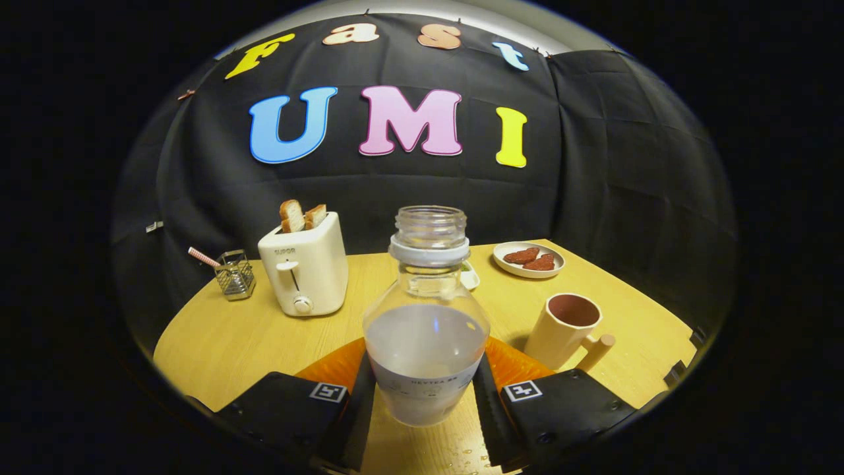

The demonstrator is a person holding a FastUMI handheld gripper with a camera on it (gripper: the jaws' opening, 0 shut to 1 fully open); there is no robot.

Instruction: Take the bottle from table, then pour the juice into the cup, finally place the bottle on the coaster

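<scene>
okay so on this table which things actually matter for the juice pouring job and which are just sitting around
For the job: bottle, uncapped, upright between the gripper fingers; cup, beyond the right finger; orange coaster, behind the bottle.

Just sitting around: toaster with toast; wire basket; plate of brown pieces.

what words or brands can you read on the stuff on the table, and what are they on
"SUPOR": on the front of the toaster.
Label on the bottle, which the tongs grip from both sides: a line of print, too blurred to read.
Square markers on the tongs: patterns, no words.
</scene>
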